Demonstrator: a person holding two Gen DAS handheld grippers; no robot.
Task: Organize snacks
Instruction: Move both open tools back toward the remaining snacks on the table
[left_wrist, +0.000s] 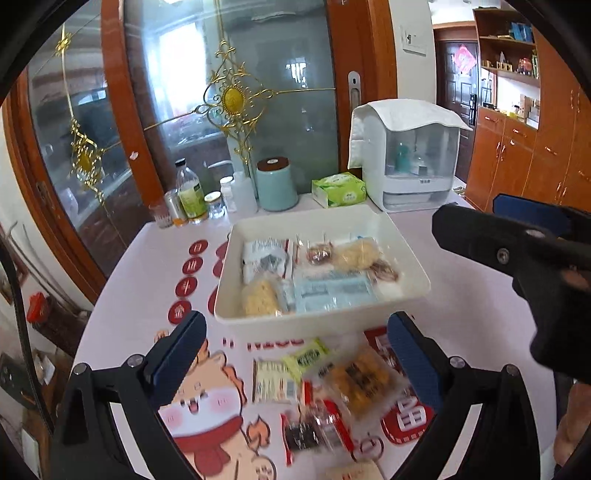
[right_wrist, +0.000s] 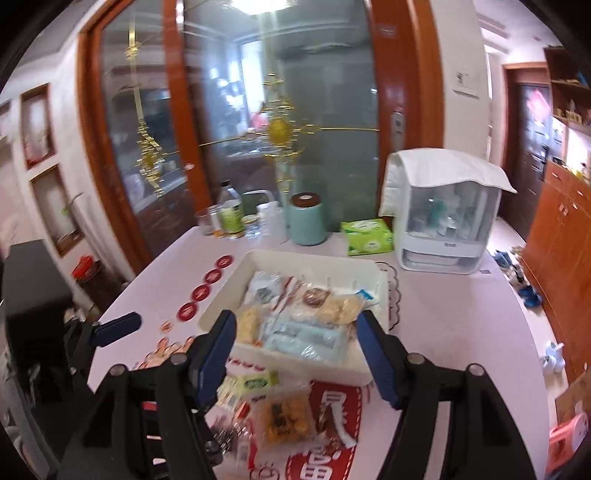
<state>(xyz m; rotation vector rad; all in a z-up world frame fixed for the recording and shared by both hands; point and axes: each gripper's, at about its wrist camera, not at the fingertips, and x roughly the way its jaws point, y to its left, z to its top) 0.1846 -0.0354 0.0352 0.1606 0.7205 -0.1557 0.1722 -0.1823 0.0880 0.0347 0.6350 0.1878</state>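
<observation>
A white tray (left_wrist: 332, 218) (right_wrist: 306, 254) sits mid-table and holds several wrapped snacks: yellow cakes (left_wrist: 260, 297), pale blue packets (left_wrist: 332, 291) and a brown pastry (left_wrist: 319, 253). In front of it loose snacks lie on the printed tablecloth: an orange-yellow packet (left_wrist: 358, 380) (right_wrist: 284, 417), a green packet (left_wrist: 310, 354) (right_wrist: 256, 382), a pale yellow one (left_wrist: 271, 380) and a red-and-dark one (left_wrist: 306, 432). My left gripper (left_wrist: 297, 319) hangs open above the loose snacks, holding nothing. My right gripper (right_wrist: 295, 317) is open too, with nothing gripped between its blue pads, near the tray's front wall.
Along the table's far edge stand bottles and jars (left_wrist: 192, 195), a teal canister (left_wrist: 275, 184), a green tissue box (left_wrist: 338, 190) and a white cloth-draped appliance (left_wrist: 413, 162). Behind is a glass sliding door; wooden cabinets (left_wrist: 517, 155) are on the right.
</observation>
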